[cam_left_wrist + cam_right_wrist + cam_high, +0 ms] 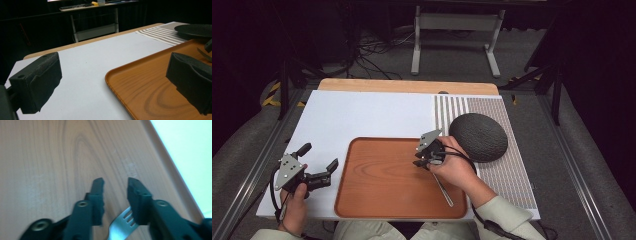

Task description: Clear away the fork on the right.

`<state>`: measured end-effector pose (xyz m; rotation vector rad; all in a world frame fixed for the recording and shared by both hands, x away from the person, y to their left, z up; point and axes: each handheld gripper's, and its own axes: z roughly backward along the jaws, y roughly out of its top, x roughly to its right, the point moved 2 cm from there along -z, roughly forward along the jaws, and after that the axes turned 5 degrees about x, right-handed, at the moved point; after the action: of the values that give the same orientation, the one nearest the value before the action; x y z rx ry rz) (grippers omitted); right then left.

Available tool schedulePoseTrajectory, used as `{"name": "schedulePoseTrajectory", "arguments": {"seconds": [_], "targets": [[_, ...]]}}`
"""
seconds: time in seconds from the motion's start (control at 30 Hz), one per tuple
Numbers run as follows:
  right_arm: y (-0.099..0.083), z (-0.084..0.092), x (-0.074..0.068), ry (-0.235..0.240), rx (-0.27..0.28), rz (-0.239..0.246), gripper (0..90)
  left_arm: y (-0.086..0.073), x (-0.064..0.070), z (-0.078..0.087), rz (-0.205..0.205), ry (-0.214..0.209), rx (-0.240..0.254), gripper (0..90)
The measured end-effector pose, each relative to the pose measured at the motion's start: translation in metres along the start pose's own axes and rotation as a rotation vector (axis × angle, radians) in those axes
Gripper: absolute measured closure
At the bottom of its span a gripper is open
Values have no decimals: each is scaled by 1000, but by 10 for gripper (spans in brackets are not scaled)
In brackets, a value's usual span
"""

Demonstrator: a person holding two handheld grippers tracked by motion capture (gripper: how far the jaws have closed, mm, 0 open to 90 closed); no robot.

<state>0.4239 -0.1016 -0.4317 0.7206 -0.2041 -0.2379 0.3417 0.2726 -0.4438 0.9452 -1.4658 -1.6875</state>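
right gripper view cuts off the fork (122, 223) (tines only) between parted jaws; left gripper (319, 175) jaws gape empty.

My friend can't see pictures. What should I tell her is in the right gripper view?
The right claw points down at a brown wooden tray, its two black jaws apart with nothing between them. A silver fork lies on the tray just beneath the jaws, tines showing. A white table surface fills the top right corner.

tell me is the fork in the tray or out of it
In. The fork lies on the wooden tray; the right gripper view shows its tines on the wood under the right gripper, whose jaws stand apart.
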Motion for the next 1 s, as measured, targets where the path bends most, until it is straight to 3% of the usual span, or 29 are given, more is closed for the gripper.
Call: {"name": "schedulePoseTrajectory", "arguments": {"seconds": [0.2, 0.37, 1.0], "targets": [[-4, -11, 2, -3, -20, 27, 846, 0, 0, 0, 3, 1, 3, 7], [-9, -15, 4, -9, -35, 31, 898, 0, 0, 0, 3, 2, 3, 8], [-24, -7, 21, -86, -68, -12, 900, -1, 0, -1, 9, 0, 1, 8]]}}
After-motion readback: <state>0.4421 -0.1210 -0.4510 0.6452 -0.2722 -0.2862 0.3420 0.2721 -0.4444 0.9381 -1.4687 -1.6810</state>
